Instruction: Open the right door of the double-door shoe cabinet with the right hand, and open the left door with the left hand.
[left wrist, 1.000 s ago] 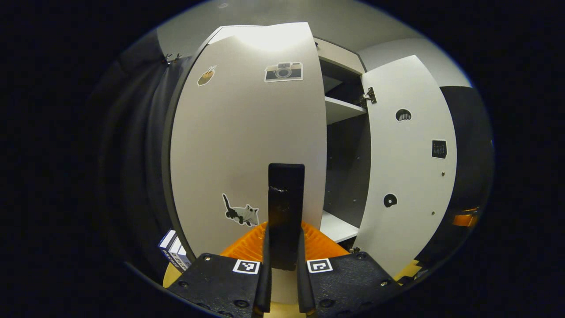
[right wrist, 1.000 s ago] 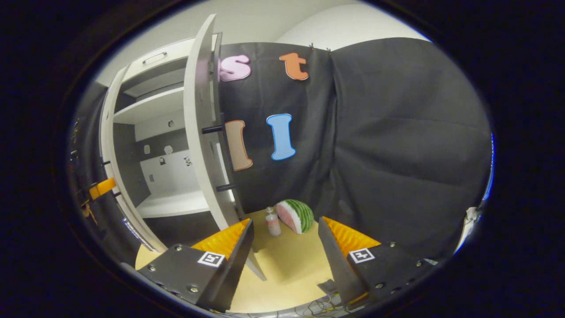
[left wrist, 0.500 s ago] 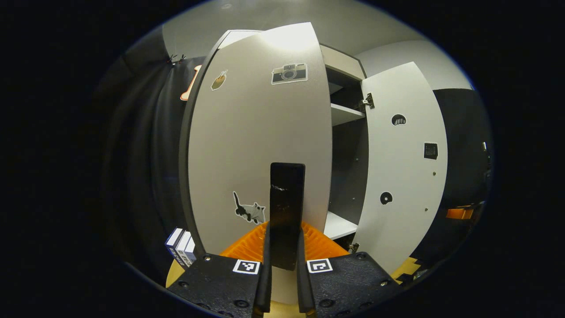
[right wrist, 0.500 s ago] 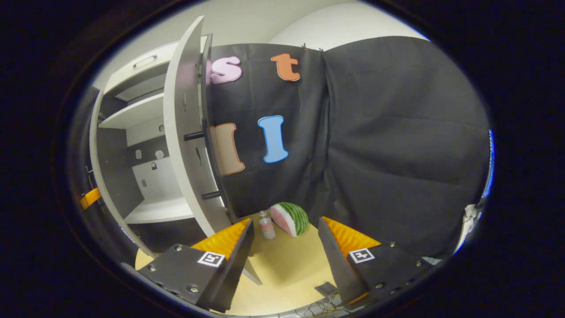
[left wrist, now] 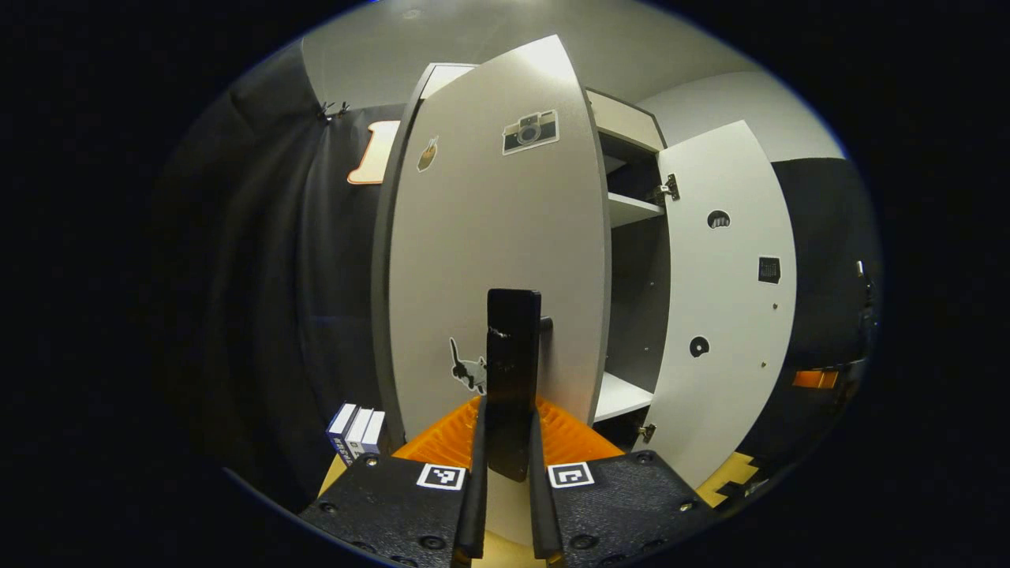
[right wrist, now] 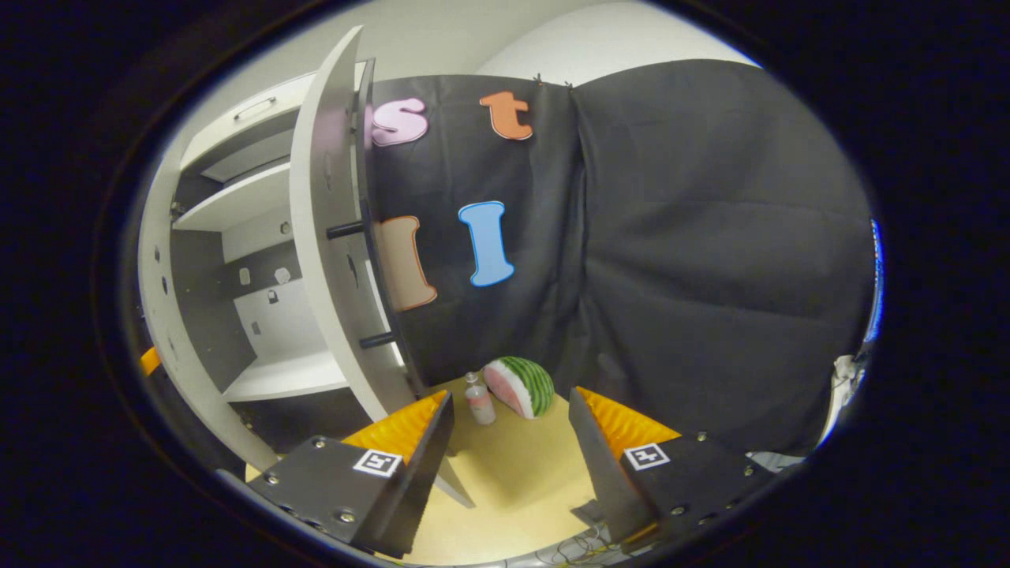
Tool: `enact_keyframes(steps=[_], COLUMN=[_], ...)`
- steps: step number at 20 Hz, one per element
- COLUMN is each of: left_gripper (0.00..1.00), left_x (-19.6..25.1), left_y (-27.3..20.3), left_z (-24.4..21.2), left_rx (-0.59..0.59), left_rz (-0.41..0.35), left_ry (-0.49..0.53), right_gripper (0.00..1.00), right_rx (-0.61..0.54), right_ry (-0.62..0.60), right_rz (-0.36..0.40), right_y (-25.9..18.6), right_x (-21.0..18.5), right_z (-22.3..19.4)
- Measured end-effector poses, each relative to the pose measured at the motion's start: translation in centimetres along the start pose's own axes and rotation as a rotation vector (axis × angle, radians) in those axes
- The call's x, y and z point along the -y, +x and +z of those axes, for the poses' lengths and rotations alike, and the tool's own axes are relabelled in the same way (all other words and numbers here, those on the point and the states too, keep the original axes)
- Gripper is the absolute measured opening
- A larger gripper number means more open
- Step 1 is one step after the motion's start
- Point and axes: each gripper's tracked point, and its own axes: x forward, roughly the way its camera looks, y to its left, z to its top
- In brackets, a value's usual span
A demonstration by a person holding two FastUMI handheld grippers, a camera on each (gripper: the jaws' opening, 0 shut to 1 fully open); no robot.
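The cabinet's left door [left wrist: 489,237], pale with stickers, stands part open in the left gripper view. My left gripper [left wrist: 509,430] is shut on that door's dark upright handle [left wrist: 513,347]. The right door [left wrist: 726,300] is swung wide, baring the shelves [left wrist: 627,209]. From the right gripper view this right door [right wrist: 327,237] is seen nearly edge-on, its bar handle [right wrist: 368,284] facing the cloth wall. My right gripper [right wrist: 509,426] hangs open just right of it, above the floor, holding nothing.
Books [left wrist: 355,430] stand on the floor left of the cabinet. A watermelon slice [right wrist: 521,386] and a small bottle [right wrist: 477,402] sit by the cloth wall behind the right door. Cables [right wrist: 576,544] lie on the tan floor near my right gripper.
The left door has swung further open with my left gripper on its handle, showing more cloth wall to its left. My right gripper stays open, with the right door drifting slightly left in its view.
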Motion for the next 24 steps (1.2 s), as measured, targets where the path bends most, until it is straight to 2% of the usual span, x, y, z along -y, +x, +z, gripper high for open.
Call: enact_keyframes(steps=[6, 10, 11, 12, 13, 17, 20, 23, 24], left_gripper=[0.2, 0.13, 0.08, 0.1, 0.08, 0.01, 0.01, 0.03, 0.0], left_x=[-3.2, -6.1, -6.8, -7.6, -8.2, -11.8, -11.4, -11.8, -11.7], left_y=[-2.5, -3.9, -4.0, -4.1, -4.4, -5.1, -5.6, -5.4, -5.5], left_z=[0.2, 0.2, 0.3, 0.4, 0.4, 0.2, 0.4, 0.1, 0.2], left_rx=[-0.005, -0.02, -0.021, -0.026, -0.025, -0.029, -0.017, -0.012, -0.01], left_rz=[0.069, 0.122, 0.136, 0.151, 0.163, 0.258, 0.225, 0.232, 0.23], left_ry=[0.017, 0.057, 0.055, 0.039, 0.023, 0.033, -0.022, 0.03, 0.033], right_gripper=[0.87, 0.87, 0.87, 0.87, 0.87, 0.87, 0.87, 0.87, 0.87], right_rx=[-0.015, -0.021, -0.021, -0.021, -0.021, -0.018, -0.018, -0.009, -0.01], right_ry=[0.031, 0.036, 0.034, 0.032, 0.028, 0.021, 0.017, 0.02, 0.02], right_rz=[-0.008, 0.0, 0.005, 0.01, 0.015, 0.037, 0.046, 0.051, 0.052], right_y=[-0.1, 0.1, 0.2, 0.3, 0.4, 1.1, 1.6, 1.9, 2.0], right_x=[-0.3, -0.9, -1.2, -1.5, -1.9, -3.0, -3.7, -4.0, -4.1], right_z=[-0.7, -1.0, -1.0, -1.0, -0.9, -0.8, -0.7, -0.5, -0.5])
